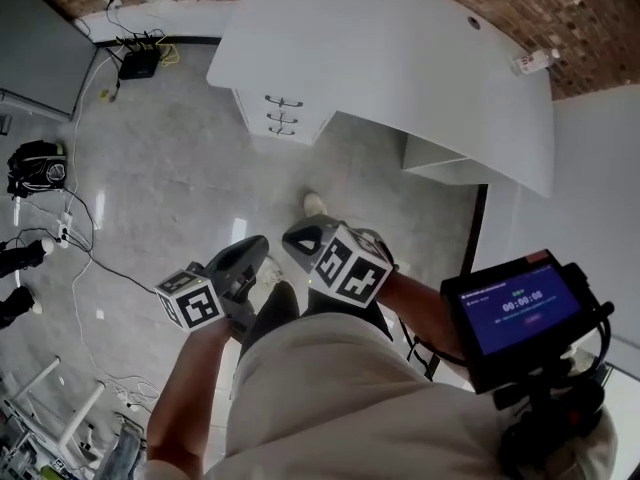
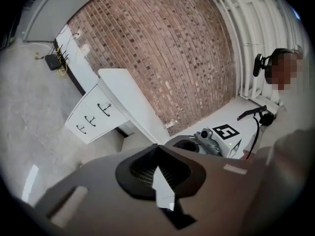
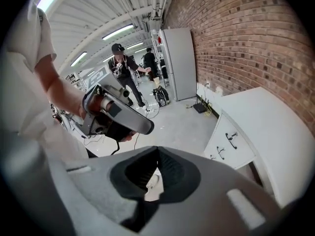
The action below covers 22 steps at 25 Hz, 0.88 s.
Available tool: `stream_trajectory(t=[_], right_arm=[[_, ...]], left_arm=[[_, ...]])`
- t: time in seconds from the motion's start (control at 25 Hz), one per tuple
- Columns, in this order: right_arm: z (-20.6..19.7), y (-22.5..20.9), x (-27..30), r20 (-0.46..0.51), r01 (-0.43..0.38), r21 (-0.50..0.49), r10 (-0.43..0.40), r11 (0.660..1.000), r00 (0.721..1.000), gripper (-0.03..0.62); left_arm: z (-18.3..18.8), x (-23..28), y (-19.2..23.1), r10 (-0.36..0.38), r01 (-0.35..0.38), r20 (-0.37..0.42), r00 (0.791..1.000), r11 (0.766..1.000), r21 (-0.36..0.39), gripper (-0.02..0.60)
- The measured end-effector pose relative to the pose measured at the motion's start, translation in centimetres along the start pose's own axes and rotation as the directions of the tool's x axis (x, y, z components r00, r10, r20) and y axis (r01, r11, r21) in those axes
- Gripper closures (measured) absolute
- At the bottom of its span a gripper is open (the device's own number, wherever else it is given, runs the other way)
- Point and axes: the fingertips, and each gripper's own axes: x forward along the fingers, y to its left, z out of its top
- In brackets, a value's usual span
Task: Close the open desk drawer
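Note:
A white desk (image 1: pixel 400 58) stands against the brick wall. Under its left end sits a drawer unit (image 1: pixel 283 116) with three dark handles, and all three fronts look flush. Both grippers hang close to the person's body, well short of the desk. My left gripper (image 1: pixel 262 240) is shut with nothing between its jaws. My right gripper (image 1: pixel 292 236) is shut and empty beside it. The left gripper view looks over my left gripper (image 2: pixel 157 146) at the drawer unit (image 2: pixel 93 114). The right gripper view shows my right gripper (image 3: pixel 157 149), the left gripper (image 3: pixel 123 117) and the drawer unit (image 3: pixel 229 141).
A black box with cables (image 1: pixel 138 63) lies by the wall left of the desk. A dark bag (image 1: pixel 35 168) and loose cables lie on the grey floor at the left. A screen device (image 1: pixel 520 308) is at the person's right. People (image 3: pixel 120 68) stand far back.

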Motion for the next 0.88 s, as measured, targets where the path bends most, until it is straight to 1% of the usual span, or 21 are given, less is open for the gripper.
stream_trajectory(t=[0.08, 0.16, 0.36, 0.52, 0.76, 0.88], right_arm=[[1.1, 2.4, -1.5, 0.004, 0.012, -0.018, -0.012, 1.0, 1.0, 0.591], [1.8, 3.9, -2.2, 0.008, 0.016, -0.038, -0.016, 0.999, 1.0, 0.591], [2.6, 5.5, -2.9, 0.008, 0.029, -0.08, -0.028, 0.996, 1.0, 0.591], [3.2, 6.1, -3.4, 0.015, 0.05, -0.098, -0.049, 0.994, 0.999, 0.591], [4.0, 8.3, -3.1, 0.027, 0.08, -0.118, -0.077, 0.99, 0.997, 0.591], [4.1, 8.9, -2.9, 0.024, 0.085, -0.122, -0.083, 0.989, 0.996, 0.591]], left_arm=[[-0.4, -1.9, -2.7, 0.006, -0.005, -0.028, 1.0, 0.999, 0.046, 0.577], [-0.6, -3.2, -3.9, 0.022, -0.018, -0.05, 0.998, 0.997, 0.081, 0.577], [-0.6, -5.0, -6.1, -0.018, 0.02, -0.031, 0.999, 0.997, 0.075, 0.577], [-0.3, -6.1, -6.8, -0.009, 0.012, -0.022, 1.0, 0.994, 0.112, 0.577], [-1.0, -8.6, -6.6, -0.012, 0.014, -0.012, 1.0, 0.99, 0.14, 0.577], [-0.9, -9.2, -6.5, -0.022, 0.022, -0.002, 1.0, 0.991, 0.136, 0.577]])
